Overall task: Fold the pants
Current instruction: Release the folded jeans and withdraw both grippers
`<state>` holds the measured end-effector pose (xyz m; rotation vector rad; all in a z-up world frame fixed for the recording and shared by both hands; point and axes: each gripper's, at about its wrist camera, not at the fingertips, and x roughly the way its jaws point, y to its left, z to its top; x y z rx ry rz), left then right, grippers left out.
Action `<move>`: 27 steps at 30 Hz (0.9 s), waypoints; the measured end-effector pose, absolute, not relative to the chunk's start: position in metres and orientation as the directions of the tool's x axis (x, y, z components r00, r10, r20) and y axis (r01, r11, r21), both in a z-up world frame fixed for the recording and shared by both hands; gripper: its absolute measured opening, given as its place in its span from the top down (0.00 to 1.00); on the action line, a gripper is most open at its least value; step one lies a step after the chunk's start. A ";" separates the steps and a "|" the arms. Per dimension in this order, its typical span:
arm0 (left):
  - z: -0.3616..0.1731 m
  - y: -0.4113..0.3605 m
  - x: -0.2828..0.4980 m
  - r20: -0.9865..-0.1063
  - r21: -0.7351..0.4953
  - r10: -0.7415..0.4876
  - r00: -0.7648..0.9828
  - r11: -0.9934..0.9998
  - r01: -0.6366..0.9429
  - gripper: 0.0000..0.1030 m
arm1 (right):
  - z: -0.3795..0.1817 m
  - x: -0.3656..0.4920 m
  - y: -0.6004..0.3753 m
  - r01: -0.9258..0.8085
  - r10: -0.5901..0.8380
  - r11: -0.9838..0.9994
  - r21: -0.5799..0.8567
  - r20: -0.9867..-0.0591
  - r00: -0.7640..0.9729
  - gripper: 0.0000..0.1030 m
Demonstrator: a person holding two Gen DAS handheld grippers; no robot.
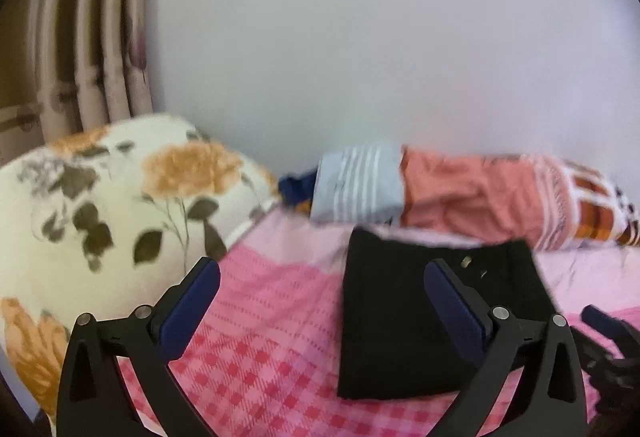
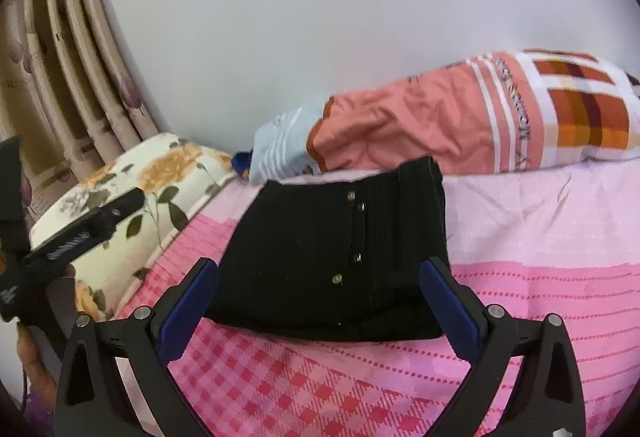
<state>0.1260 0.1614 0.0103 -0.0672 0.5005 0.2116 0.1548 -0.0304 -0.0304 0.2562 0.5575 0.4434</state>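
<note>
Both grippers hover with fingers spread wide over folded pants on a bed.
Left gripper [image 1: 320, 301] and right gripper [image 2: 318, 295] hold nothing; black pants [image 2: 332, 257] lie on the pink bedsheet [image 2: 540, 301], pillows [image 2: 460, 117] beyond.

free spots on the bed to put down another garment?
Bare pink checked bedsheet right of the folded black pants, below the orange rolled quilt. Another bare strip between the pants and the floral pillow. The far edge along the wall is crowded with bedding.
</note>
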 end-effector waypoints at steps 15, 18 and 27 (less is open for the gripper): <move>0.049 0.157 0.083 -0.400 -0.139 0.191 0.896 0.954 -0.266 0.00 | 0.018 0.117 -0.033 -0.326 0.424 0.897 0.299 -0.375 0.824 0.00; 0.050 0.155 0.076 -0.395 -0.124 0.181 0.901 0.961 -0.247 0.00 | 0.021 0.112 -0.028 -0.333 0.428 0.896 0.294 -0.377 0.821 0.00; 0.044 0.145 0.076 -0.467 -0.068 0.174 0.867 0.970 -0.231 0.00 | 0.022 0.106 -0.023 -0.336 0.432 0.896 0.290 -0.391 0.813 0.00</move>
